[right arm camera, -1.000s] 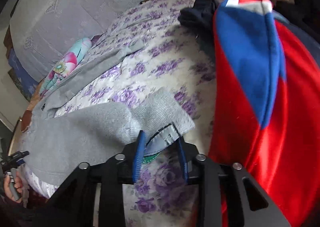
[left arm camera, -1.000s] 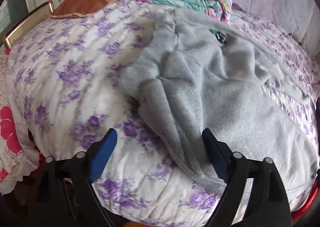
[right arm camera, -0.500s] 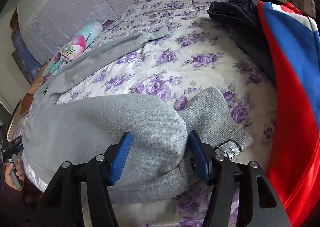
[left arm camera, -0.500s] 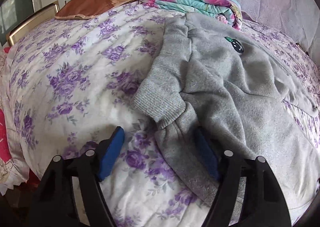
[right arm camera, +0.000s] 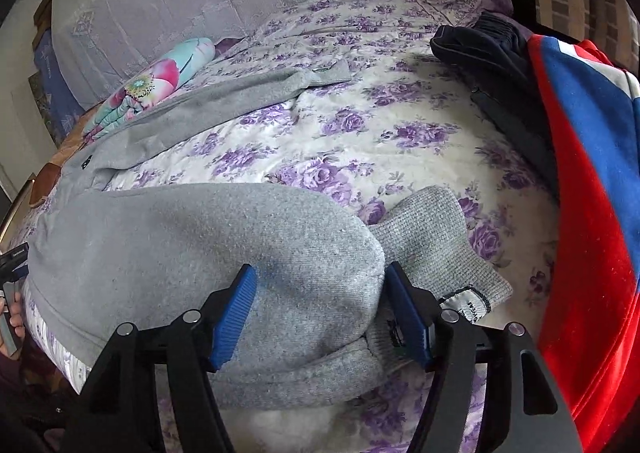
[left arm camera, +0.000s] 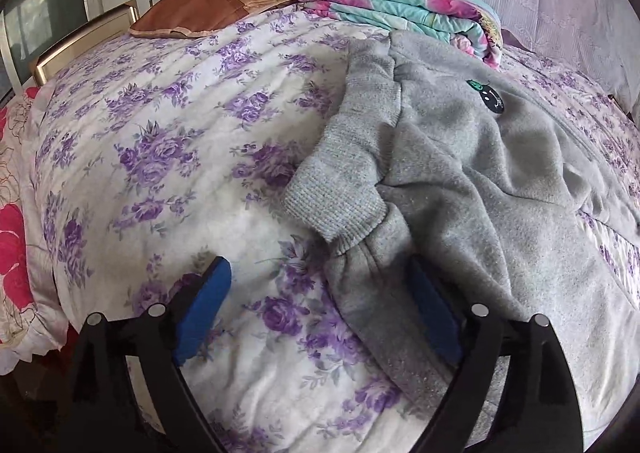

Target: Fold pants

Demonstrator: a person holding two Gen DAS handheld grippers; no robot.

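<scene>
Grey fleece pants (left arm camera: 480,181) lie spread on a bed with a purple-flowered quilt (left arm camera: 168,157). The ribbed waistband (left arm camera: 344,173) is at the left end, the legs run to the right. My left gripper (left arm camera: 320,293) is open; its right finger rests on the pants' near edge by the waistband, its left finger over bare quilt. My right gripper (right arm camera: 320,305) is open and straddles the bunched end of the near leg (right arm camera: 224,241), just left of its ribbed cuff (right arm camera: 432,249). The far leg (right arm camera: 224,101) lies stretched out behind.
A folded floral blanket (left arm camera: 400,13) and a brown pillow (left arm camera: 208,5) lie at the head end. A dark garment (right arm camera: 492,65) and a red and blue cloth (right arm camera: 588,181) lie to the right. The bed edge is right below both grippers.
My right gripper has let go of the cuff label, opened and shifted left over the leg end. My left gripper stayed open and moved closer toward the waistband.
</scene>
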